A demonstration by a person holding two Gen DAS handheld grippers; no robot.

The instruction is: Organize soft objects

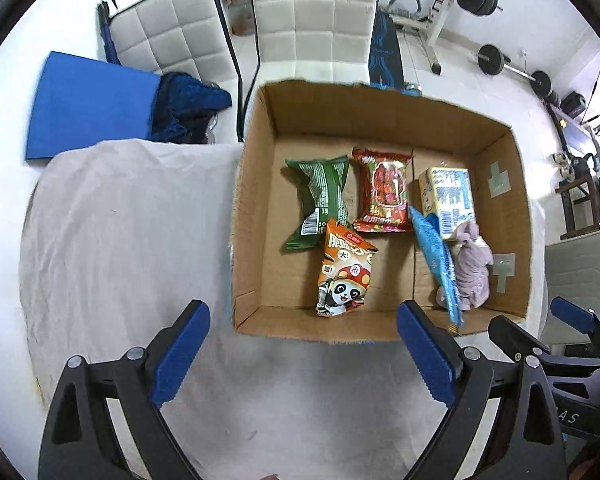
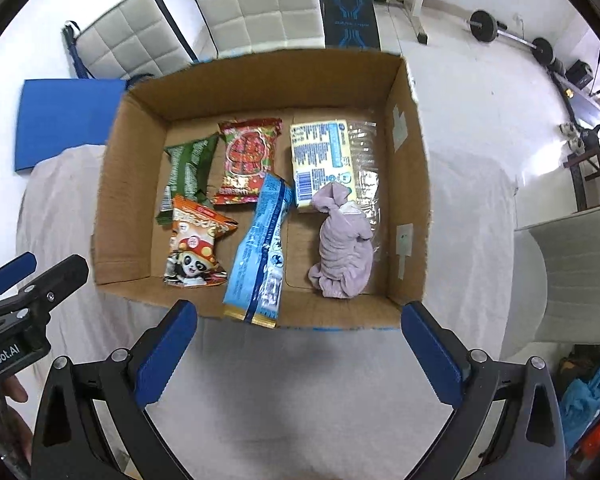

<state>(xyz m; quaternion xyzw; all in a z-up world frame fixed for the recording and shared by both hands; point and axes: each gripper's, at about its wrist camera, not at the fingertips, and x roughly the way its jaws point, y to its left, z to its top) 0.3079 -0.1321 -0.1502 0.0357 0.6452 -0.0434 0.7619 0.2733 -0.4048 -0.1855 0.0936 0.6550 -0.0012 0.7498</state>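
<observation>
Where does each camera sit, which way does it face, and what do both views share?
Left wrist: on the left gripper, facing forward and down at the cardboard box from its near left; own open blue fingers show, the right gripper beside.
Right wrist: on the right gripper, nearer the box's middle; the left gripper shows.
Shared: box, panda packet, lilac cloth.

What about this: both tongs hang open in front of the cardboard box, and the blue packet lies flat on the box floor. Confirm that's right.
One thing is wrong. The blue packet does not lie flat: the right wrist view shows it propped up, with its lower end over the near wall of the cardboard box. The rest stands: the left tongs and right tongs both hang open in front of the box.
</observation>
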